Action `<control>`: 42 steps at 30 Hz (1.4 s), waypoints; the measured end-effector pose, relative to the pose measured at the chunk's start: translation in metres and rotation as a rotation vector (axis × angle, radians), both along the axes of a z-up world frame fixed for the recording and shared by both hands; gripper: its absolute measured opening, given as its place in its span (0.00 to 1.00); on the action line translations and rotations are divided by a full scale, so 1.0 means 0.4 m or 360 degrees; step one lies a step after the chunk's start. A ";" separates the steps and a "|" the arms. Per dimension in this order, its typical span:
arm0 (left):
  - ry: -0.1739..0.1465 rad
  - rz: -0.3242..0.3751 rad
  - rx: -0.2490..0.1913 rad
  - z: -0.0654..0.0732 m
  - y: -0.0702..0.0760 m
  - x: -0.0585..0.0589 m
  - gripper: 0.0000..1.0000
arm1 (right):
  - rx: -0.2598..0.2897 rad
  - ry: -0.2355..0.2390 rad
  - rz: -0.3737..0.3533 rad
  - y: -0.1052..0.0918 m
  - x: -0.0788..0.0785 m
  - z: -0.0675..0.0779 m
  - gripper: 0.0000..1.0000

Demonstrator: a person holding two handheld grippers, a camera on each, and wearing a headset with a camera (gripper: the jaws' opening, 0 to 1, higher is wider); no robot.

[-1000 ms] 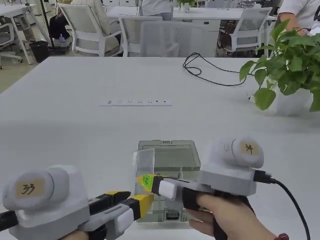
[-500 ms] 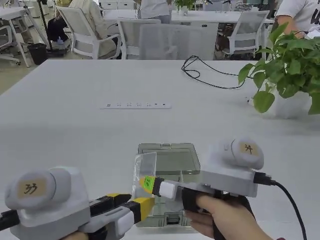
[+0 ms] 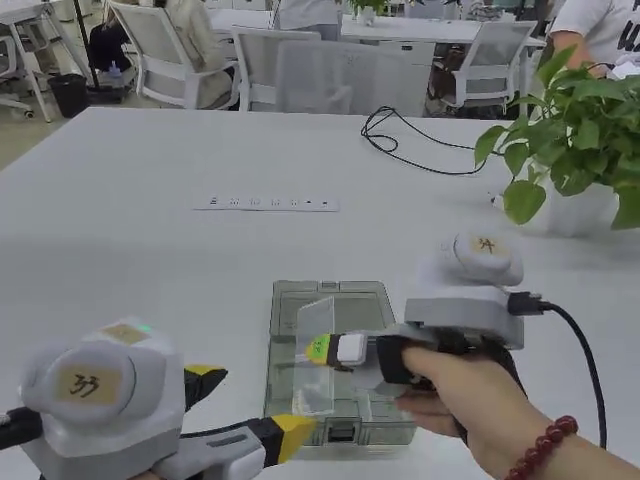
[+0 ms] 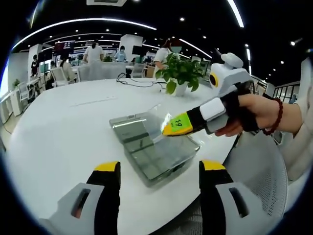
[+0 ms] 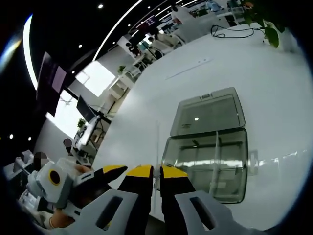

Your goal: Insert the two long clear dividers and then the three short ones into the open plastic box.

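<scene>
The right gripper (image 3: 320, 349) lies roughly level in the right hand (image 3: 455, 392), whose fingers (image 3: 400, 360) wrap the grip just behind the jaws. Its jaws are pressed almost together, pinching a thin clear divider (image 3: 316, 320) that stands up past the tips. The left gripper (image 3: 248, 405) sits lower and to the left, jaws spread wide with nothing between them. In the left gripper view, the right gripper's tips hang ahead of that gap, well apart from both left jaws.
</scene>
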State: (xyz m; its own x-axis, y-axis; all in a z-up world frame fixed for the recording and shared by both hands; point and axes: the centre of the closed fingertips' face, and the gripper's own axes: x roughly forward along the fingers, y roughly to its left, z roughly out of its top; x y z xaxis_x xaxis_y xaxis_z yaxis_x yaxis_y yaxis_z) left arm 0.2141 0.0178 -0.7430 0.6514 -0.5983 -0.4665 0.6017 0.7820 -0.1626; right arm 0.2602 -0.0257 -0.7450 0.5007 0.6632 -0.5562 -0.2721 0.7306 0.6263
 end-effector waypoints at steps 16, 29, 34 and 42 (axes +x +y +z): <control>-0.0116 -0.0160 0.0070 0.004 -0.015 0.009 0.85 | -0.0262 0.0329 -0.0050 -0.029 0.011 -0.047 0.06; -0.0179 -0.0251 0.0088 0.000 -0.023 0.017 0.97 | -0.0354 0.0487 -0.0069 -0.041 0.032 -0.084 0.06; -0.0173 -0.0266 0.0073 -0.003 -0.026 0.016 1.00 | -0.0383 0.0524 -0.0071 -0.041 0.037 -0.095 0.06; -0.0161 -0.0275 0.0061 -0.007 -0.024 0.023 1.00 | -0.0422 0.0573 -0.0056 -0.045 0.045 -0.117 0.06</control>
State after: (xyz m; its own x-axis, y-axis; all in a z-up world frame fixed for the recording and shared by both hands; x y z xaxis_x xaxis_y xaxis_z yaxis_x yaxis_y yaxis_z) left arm 0.2232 0.0082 -0.7456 0.5852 -0.6882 -0.4288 0.7393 0.6701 -0.0666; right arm 0.2783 -0.0437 -0.7920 0.2639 0.4602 -0.8477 -0.0430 0.8836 0.4663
